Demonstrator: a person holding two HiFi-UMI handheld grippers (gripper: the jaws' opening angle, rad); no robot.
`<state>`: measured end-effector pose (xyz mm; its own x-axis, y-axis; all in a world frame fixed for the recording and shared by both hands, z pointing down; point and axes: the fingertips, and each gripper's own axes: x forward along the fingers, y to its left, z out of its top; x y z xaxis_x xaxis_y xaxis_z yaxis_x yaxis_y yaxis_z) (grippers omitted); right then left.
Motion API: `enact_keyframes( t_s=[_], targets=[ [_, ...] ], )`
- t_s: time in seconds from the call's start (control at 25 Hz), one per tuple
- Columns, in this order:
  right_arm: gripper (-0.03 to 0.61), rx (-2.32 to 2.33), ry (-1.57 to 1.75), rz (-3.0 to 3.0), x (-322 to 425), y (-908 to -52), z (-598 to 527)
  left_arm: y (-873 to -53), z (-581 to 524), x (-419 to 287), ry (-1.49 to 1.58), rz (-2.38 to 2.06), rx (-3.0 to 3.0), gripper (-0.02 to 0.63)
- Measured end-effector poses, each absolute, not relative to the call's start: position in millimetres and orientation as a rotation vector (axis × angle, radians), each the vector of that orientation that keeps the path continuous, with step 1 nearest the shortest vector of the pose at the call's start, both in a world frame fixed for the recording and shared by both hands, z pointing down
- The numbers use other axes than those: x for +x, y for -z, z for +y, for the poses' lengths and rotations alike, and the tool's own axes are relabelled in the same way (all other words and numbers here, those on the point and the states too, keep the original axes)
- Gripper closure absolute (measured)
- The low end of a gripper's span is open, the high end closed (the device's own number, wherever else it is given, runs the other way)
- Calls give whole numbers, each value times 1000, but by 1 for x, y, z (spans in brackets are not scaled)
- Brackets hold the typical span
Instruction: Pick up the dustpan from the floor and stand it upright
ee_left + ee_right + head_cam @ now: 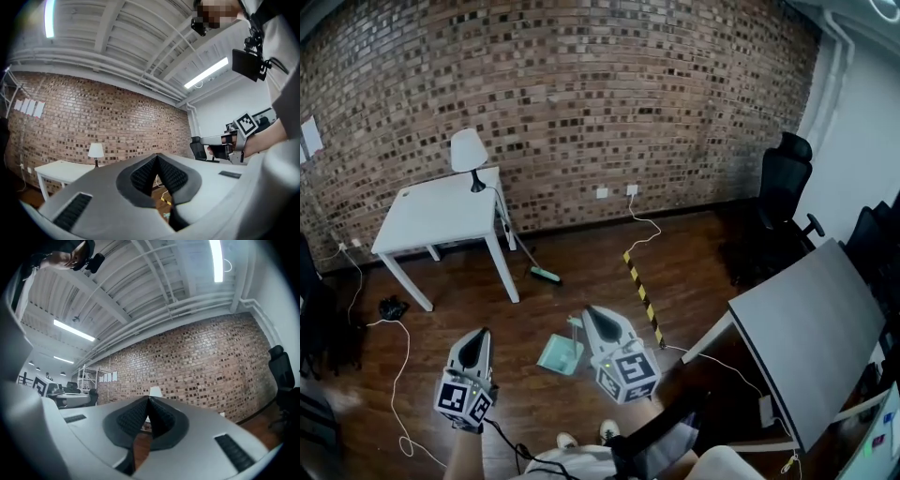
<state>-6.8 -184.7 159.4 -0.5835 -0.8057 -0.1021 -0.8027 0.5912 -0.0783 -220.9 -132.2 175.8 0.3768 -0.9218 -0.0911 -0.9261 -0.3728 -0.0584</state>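
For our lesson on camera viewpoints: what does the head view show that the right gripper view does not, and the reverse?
Head view only: the dustpan and broom on the floor. Right gripper view only: a shelf rack off to the side. Both: the brick wall and the lamp.

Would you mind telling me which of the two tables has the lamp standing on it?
The white table by the brick wall carries the lamp; the grey table shows none.

Left gripper (478, 336) and right gripper (591, 313) point level, side by side, both jaws closed on nothing.
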Motion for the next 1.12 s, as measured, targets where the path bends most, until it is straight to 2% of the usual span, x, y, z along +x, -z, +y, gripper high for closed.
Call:
enact_keyframes(
  t_s=[0.24,0.52,0.84,1.12],
  targets=[
    [578,-1501,168,2781,18,-213,-128,-203,-75,-212,-30,1608,-2572,621],
    [578,-1349,363,2894,41,-237,-46,-229,4,-183,33,1676,-2604,621],
    [577,-1430,193,2769,146,-209,83,-235,141,-105,-26,1755,-2570,621],
    [578,-1443,209,2783,180,-199,176,-217,242,-53,7,1730,-2565,621]
  ],
)
